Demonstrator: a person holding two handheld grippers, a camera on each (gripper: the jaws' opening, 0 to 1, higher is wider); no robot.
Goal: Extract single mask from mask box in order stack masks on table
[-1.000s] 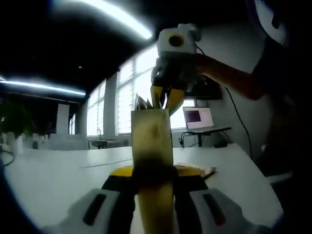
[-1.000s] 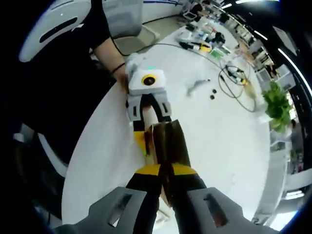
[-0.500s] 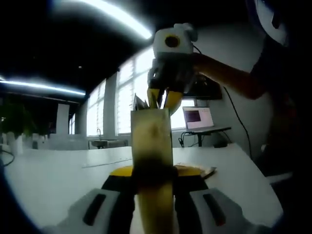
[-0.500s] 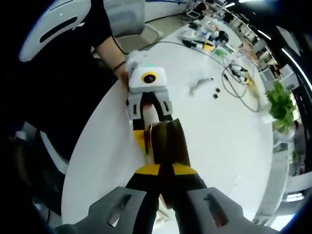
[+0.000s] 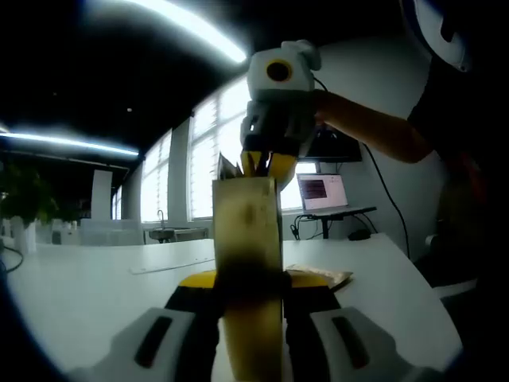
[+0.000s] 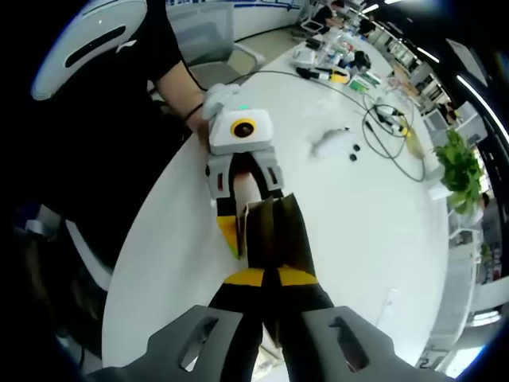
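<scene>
I held the mask box upright above the white table with my left gripper, its jaws pressed against the box's two sides low down, so it was pinching the box. In the left gripper view the box rose straight up between the jaws, tan and tall, with the folded edges of masks peeking out of its open top. My right gripper reached down into that opening from above, its yellow-tipped jaws drawn close together at the mouth of the box; I could not tell whether they had caught a mask.

In the right gripper view I looked down along my right gripper onto the box, which sat near the table's curved near edge, beside my body. The left gripper came in from beyond the box, my hand behind it. Across the table toward its far edge lay a tangle of cable and a few small items, well apart from the box. A green plant stood past the far edge.
</scene>
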